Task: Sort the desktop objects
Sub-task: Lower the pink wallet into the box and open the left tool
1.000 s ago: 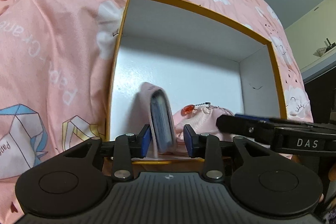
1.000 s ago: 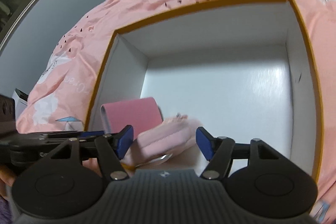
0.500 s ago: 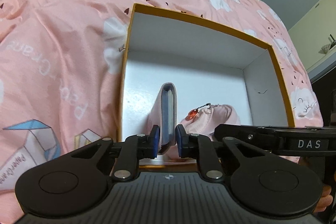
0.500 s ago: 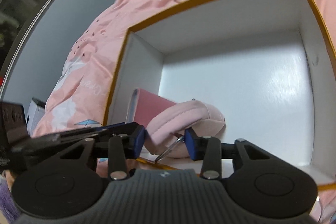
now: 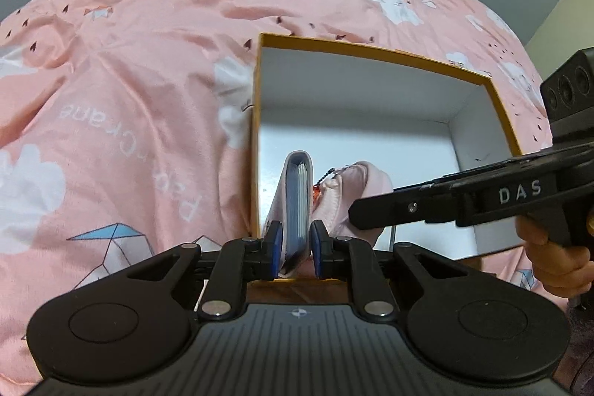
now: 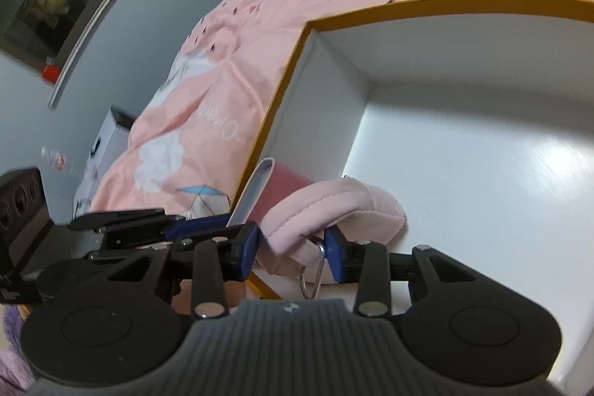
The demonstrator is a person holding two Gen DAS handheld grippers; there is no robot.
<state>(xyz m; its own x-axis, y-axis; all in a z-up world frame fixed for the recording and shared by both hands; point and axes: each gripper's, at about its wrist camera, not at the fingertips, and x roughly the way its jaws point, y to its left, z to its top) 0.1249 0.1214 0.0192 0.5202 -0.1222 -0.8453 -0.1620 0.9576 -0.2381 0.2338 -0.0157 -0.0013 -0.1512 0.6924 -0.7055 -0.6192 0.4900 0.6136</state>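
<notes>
Inside the yellow-rimmed box [image 5: 375, 52] on the pink bedspread [image 5: 130, 80], the left hand-held gripper [image 5: 295, 249] clamps the upright card wallet [image 5: 297, 206]; the right hand-held gripper [image 6: 291, 257] pinches the pink pouch [image 6: 334, 206] beside it.

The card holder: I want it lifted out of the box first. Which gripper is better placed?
Left. The left gripper has its jaws closed on the card holder; the right gripper grips the pink pouch.
</notes>
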